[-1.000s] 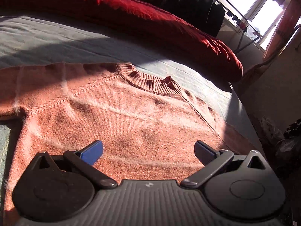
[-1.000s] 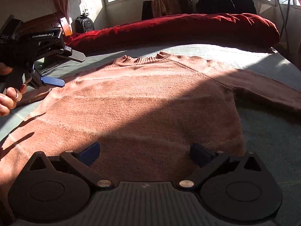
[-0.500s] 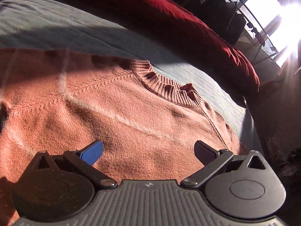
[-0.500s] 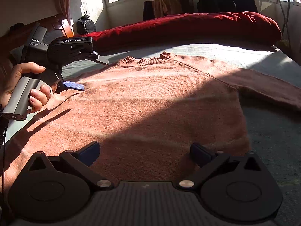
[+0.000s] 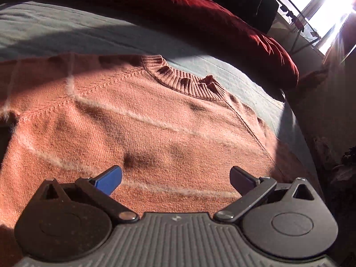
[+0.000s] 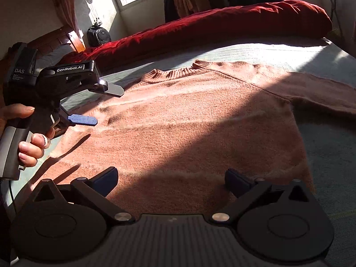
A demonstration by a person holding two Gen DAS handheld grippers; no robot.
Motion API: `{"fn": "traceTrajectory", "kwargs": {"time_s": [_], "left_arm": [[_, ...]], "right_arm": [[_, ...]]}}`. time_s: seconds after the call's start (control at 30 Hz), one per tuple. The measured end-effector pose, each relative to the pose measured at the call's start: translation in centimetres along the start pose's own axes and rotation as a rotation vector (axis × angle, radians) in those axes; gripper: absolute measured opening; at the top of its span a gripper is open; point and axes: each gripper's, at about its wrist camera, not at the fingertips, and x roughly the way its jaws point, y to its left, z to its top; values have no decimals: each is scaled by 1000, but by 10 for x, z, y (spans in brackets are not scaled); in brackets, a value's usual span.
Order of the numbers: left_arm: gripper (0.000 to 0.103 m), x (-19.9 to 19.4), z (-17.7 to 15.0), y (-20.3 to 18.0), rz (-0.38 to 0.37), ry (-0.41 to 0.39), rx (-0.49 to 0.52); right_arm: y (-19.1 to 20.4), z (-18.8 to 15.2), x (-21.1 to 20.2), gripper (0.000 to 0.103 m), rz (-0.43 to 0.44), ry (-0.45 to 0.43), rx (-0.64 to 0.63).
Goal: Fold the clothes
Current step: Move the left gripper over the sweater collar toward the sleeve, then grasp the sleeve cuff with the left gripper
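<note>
Both grippers hang with fingers spread apart, gripping nothing. My left gripper (image 5: 175, 176) hovers over the chest of the salmon-pink knitted sweater (image 5: 144, 133), which lies flat, face up, on the grey-green bed sheet (image 5: 66, 35). My right gripper (image 6: 171, 178) sits above its hem; a dark red blanket (image 6: 222, 26) lines the far edge.

grey-sheeted bed (image 6: 255, 51), pink sweater (image 6: 200, 120) spread flat, red duvet (image 6: 222, 26)
</note>
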Motion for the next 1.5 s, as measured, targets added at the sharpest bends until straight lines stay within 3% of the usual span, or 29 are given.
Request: {"fn": "traceTrajectory", "kwargs": {"time_s": [0.17, 0.43, 0.57, 0.73, 0.9, 1.07, 1.17, 1.5], "left_arm": [[102, -60, 19, 19, 60, -109, -6], [100, -146, 32, 98, 155, -253, -80], [90, -172, 29, 158, 212, -296, -186], [75, -183, 16, 237, 273, -315, -367], [53, -182, -1, 309, 264, -372, -559], [46, -165, -20, 365, 254, -399, -722], [42, -156, -33, 391, 197, -455, -814], [41, -144, -16, 420, 173, -553, -832]], "right_arm": [[8, 11, 8, 103, 121, -1, 109], [43, 16, 30, 103, 138, 18, 89], [67, 17, 37, 103, 145, 14, 23], [95, 17, 44, 103, 175, 11, -49], [104, 12, 43, 103, 220, -31, -62], [95, 16, 48, 103, 247, -57, 4], [90, 16, 55, 103, 233, -58, 32], [99, 8, 68, 103, 194, -58, -26]]}}
